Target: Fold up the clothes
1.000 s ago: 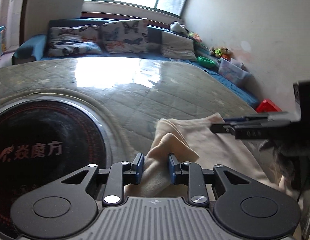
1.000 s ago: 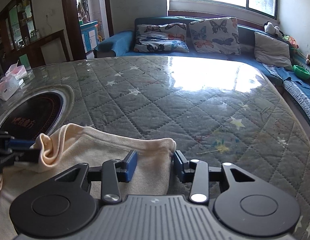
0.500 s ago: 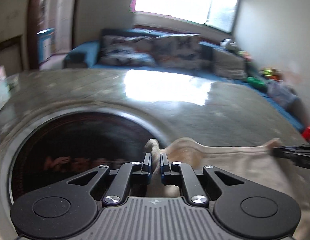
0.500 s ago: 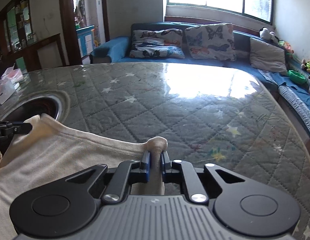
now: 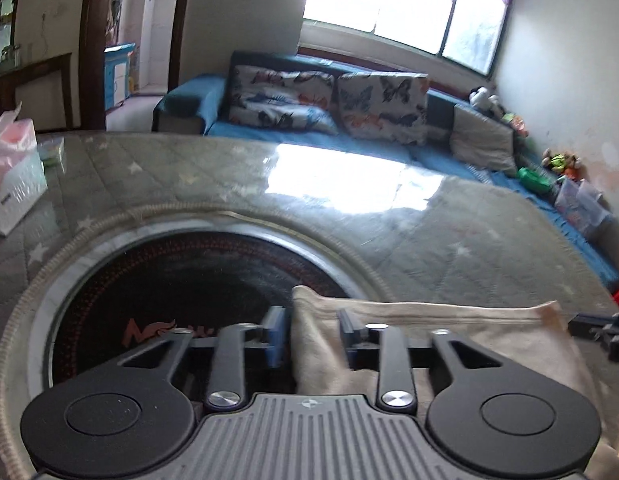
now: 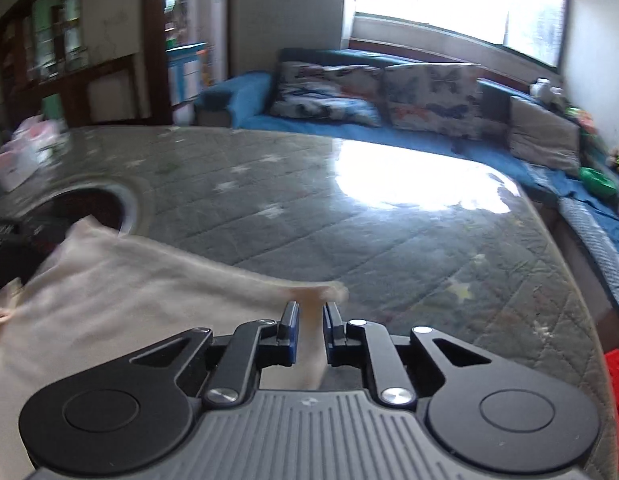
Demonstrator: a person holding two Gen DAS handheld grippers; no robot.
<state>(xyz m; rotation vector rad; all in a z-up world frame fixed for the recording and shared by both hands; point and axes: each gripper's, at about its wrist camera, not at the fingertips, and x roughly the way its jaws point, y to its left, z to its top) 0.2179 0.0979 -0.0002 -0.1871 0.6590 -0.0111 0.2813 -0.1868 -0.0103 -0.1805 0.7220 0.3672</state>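
A cream garment (image 5: 449, 332) is stretched between my two grippers above the quilted table. My left gripper (image 5: 311, 330) has its jaws parted, with the garment's left corner lying between them, against the left pad. My right gripper (image 6: 309, 330) is shut on the garment's right corner (image 6: 313, 300); the cloth (image 6: 121, 280) runs off to the left, blurred. The right gripper's tips show at the right edge of the left wrist view (image 5: 605, 330).
A round black induction hob (image 5: 181, 304) is set into the grey-green quilted table cover (image 6: 349, 220) under the garment's left end. A tissue box (image 5: 11, 176) stands at the table's left. A blue sofa with butterfly cushions (image 5: 329, 108) lies beyond the table.
Both grippers closed on the garment's corners and spread apart, pulling the edge taut. Since half a second ago the left jaws have parted; the right jaws stay pinched on the cloth.
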